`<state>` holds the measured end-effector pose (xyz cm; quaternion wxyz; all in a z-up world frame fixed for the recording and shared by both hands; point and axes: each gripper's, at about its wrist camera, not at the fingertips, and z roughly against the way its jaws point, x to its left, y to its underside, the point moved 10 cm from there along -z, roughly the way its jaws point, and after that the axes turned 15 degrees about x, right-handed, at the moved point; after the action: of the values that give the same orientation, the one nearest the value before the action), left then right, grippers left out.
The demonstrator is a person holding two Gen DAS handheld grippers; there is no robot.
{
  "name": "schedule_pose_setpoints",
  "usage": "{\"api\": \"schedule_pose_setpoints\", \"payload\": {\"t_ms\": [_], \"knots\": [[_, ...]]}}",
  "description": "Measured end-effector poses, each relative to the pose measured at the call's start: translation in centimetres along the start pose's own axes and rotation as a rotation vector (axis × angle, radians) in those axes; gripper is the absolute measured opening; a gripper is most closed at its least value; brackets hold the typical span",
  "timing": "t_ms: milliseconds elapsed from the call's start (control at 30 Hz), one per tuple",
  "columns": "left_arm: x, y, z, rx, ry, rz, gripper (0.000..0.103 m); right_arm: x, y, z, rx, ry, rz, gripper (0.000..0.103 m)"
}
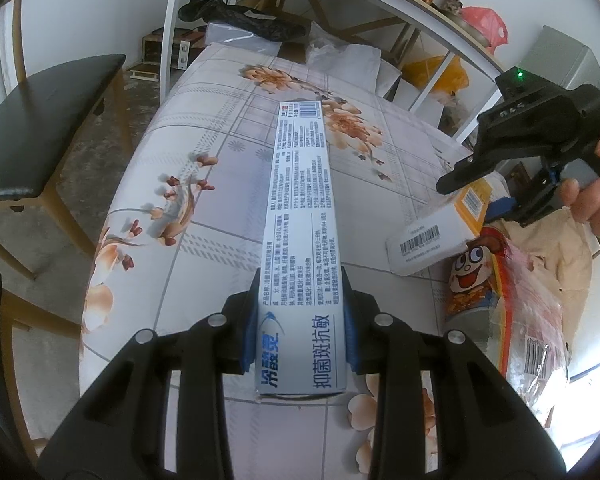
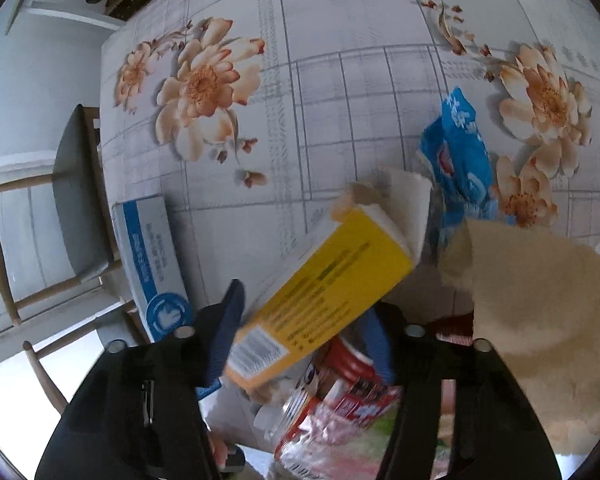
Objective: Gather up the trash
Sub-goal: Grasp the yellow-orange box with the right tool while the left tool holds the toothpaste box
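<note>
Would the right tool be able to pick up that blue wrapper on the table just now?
Probably not yet. The right tool already has the yellow box between its fingers, and that box juts out toward the blue wrapper, so the fingers are occupied.

Both tongs [image 1: 300, 328] [image 2: 300, 344] clamped (downward)

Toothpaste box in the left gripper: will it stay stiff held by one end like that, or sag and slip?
The toothpaste box probably stays stiff: its edges run straight though the left gripper clamps only the near end. Likely light, perhaps empty, being carton trash. The glossy card could slip or twist between the pads if it bumps something, given the long overhang above the table.
</note>
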<state>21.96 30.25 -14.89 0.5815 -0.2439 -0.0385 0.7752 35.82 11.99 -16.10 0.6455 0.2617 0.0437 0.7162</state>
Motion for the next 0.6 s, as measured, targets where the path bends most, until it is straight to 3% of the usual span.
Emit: {"api": "schedule_pose_setpoints", "payload": {"t_ms": [100,167,267,333,433,467,500,600], "knots": [[-0.1,0.0,-0.1,-0.002,0.005,0.002,0.031,1.4,-0.7,0.3,-0.037,-0.013,0.082,0.037],[-0.1,0.1,-0.1,-0.001,0.004,0.002,0.031,2.6,-1.3,0.6,-0.085,0.035,0.173,0.037],[-0.2,0.1,-0.2,-0.002,-0.006,-0.004,0.031,3.5,-1.1,-0.5,-0.046,0.008,0.22,0.039],[-0.2,0.1,-0.2,-0.002,-0.005,-0.004,0.031,3.4,-0.8,-1.1,-0.025,0.004,0.207,0.048],[-0.3,0.1,-0.2,-0.006,-0.006,0.002,0.031,3.7,-0.7,-1.4,-0.057,0.029,0.242,0.049],[-0.3,0.1,-0.2,-0.008,-0.009,0.003,0.031,3.8,-0.8,-1.4,-0.077,0.043,0.255,0.047],[-0.4,0.1,-0.2,-0.011,-0.011,0.003,0.031,4.0,-0.8,-1.2,-0.101,0.056,0.273,0.036],[-0.5,0.0,0.1,-0.022,-0.01,0.006,0.031,4.3,-0.8,-0.5,-0.146,0.045,0.303,0.029]]}}
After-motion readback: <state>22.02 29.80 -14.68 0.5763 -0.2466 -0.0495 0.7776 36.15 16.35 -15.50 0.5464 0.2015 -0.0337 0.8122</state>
